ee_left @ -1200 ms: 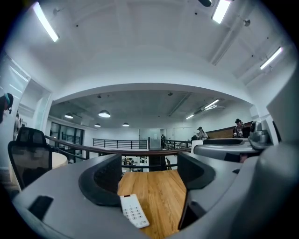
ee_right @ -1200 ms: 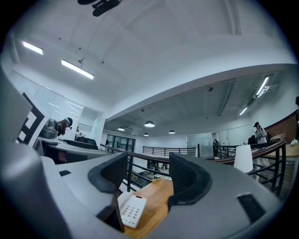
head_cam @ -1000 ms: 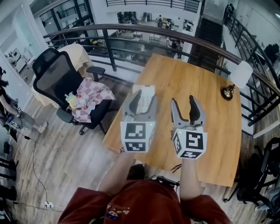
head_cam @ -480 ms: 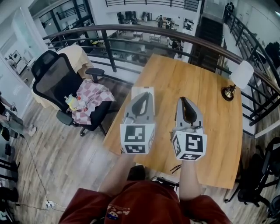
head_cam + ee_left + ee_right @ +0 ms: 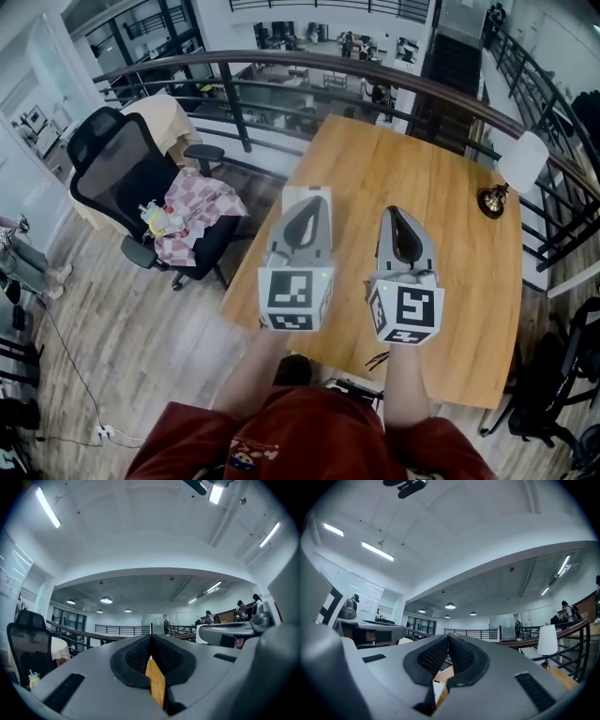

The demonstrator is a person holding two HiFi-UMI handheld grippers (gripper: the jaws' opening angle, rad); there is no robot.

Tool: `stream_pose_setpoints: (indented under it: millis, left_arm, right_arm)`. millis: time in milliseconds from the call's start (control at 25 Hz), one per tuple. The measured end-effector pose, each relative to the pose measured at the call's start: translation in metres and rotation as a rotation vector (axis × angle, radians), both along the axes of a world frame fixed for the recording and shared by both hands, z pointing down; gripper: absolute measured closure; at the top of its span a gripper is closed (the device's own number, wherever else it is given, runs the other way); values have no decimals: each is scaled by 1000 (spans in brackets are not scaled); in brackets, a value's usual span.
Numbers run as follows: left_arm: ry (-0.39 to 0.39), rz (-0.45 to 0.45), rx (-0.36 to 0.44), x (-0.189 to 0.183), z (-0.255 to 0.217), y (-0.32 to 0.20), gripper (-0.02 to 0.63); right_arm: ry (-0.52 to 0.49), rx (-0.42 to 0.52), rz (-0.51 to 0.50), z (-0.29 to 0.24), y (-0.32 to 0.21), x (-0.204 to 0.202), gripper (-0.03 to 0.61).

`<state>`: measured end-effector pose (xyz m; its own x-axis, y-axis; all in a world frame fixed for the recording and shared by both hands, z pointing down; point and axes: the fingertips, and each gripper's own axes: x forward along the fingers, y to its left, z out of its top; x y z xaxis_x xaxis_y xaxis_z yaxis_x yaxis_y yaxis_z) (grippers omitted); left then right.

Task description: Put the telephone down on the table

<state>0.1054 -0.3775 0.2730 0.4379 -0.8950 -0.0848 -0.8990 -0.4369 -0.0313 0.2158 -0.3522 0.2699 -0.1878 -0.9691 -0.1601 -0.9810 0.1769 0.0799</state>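
Spreading across the middle, a wooden table (image 5: 450,253) stands by a curved railing (image 5: 281,67) above a lower floor. Left of the table is a black office chair (image 5: 122,173) with a checked cloth (image 5: 202,202). Over the table the left gripper (image 5: 309,208) and right gripper (image 5: 396,217) hang with jaws pressed together, empty. A pale flat thing (image 5: 293,193), perhaps the telephone, lies at the table's left edge. A lamp (image 5: 511,169) stands at the table's right end. Only the gripper views show the ceiling lights (image 5: 48,508)
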Motion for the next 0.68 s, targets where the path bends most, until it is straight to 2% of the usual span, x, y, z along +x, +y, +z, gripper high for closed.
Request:
stream_pose_setpoints:
  millis: [680]
  left_arm:
    - [9, -13, 11, -4, -2, -10, 586]
  right_arm:
    - [13, 2, 10, -2, -14, 2, 549]
